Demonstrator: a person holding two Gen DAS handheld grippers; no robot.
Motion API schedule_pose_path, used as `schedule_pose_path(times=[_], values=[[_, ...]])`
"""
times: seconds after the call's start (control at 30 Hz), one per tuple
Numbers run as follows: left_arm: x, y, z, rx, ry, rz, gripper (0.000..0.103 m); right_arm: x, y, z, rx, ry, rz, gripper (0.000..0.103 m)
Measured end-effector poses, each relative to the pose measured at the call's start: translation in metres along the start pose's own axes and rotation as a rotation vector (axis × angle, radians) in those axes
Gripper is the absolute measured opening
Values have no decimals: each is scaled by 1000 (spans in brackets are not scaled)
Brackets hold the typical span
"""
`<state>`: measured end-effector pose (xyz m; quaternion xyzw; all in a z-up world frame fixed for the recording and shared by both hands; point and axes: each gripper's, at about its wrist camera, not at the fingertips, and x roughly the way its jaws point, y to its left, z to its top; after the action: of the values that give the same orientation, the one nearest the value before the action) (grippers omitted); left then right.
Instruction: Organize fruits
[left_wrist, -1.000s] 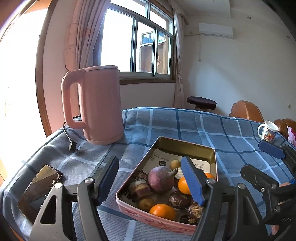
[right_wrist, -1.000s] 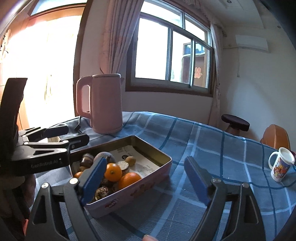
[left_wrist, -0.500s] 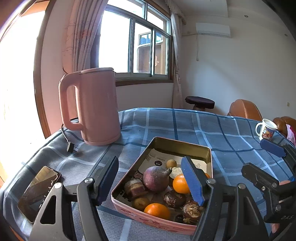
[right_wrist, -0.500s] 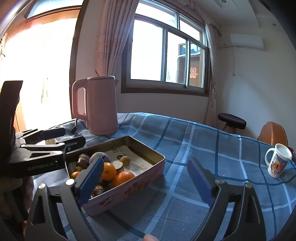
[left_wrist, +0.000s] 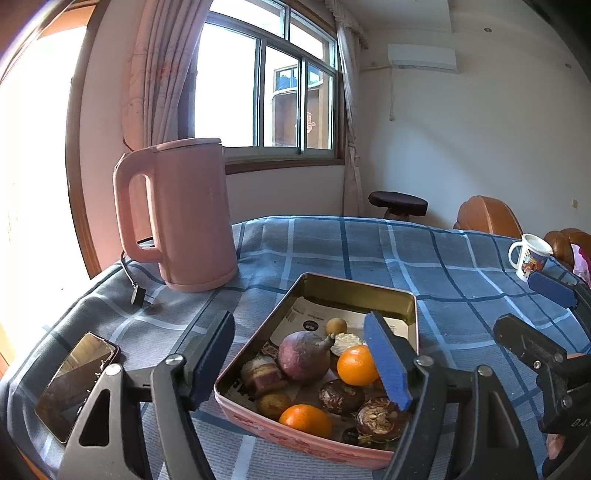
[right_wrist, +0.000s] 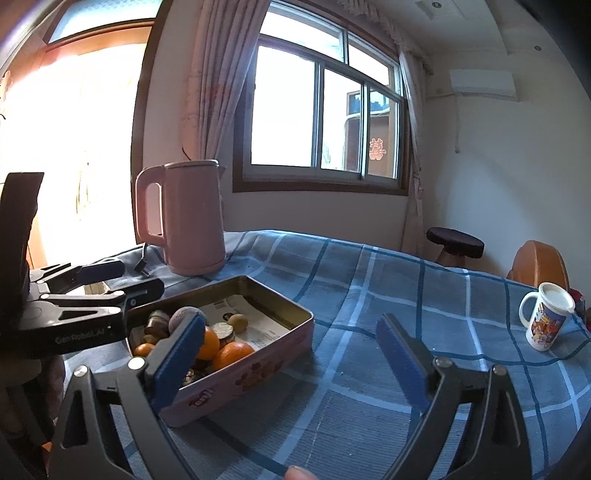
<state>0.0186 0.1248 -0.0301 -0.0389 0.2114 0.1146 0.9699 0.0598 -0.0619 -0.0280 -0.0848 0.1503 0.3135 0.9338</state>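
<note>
A pink rectangular tin (left_wrist: 295, 441) (right_wrist: 258, 365) sits on the blue checked tablecloth. It holds a purple round fruit (left_wrist: 303, 355), oranges (left_wrist: 356, 364) (right_wrist: 232, 352), dark brown fruits (left_wrist: 340, 395) and a small yellow-brown fruit (left_wrist: 336, 326). My left gripper (left_wrist: 301, 363) is open and empty, its fingers either side of the tin's near end, above it. It also shows in the right wrist view (right_wrist: 122, 280). My right gripper (right_wrist: 291, 363) is open and empty, to the right of the tin, and shows in the left wrist view (left_wrist: 535, 314).
A pink electric kettle (left_wrist: 177, 218) (right_wrist: 188, 218) stands behind the tin to the left, its cord (left_wrist: 131, 284) trailing on the cloth. A phone (left_wrist: 75, 382) lies near the left table edge. A printed mug (left_wrist: 528, 256) (right_wrist: 546, 319) stands at the far right. Chairs and a stool stand beyond.
Both grippers have drifted slightly, so the tin and kettle sit a little further left and lower in the views. Neither gripper's opening has changed.
</note>
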Motion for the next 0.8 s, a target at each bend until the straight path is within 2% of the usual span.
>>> schedule_pose_path(times=[0.33,0.8], values=[[-10,-5,6,-1,-42,17,88,-9,-3,0,-16,-24,-31,96],[-18,-15,9,13,-77,6,95,-25,-1,2,-63,-68,-52,96]])
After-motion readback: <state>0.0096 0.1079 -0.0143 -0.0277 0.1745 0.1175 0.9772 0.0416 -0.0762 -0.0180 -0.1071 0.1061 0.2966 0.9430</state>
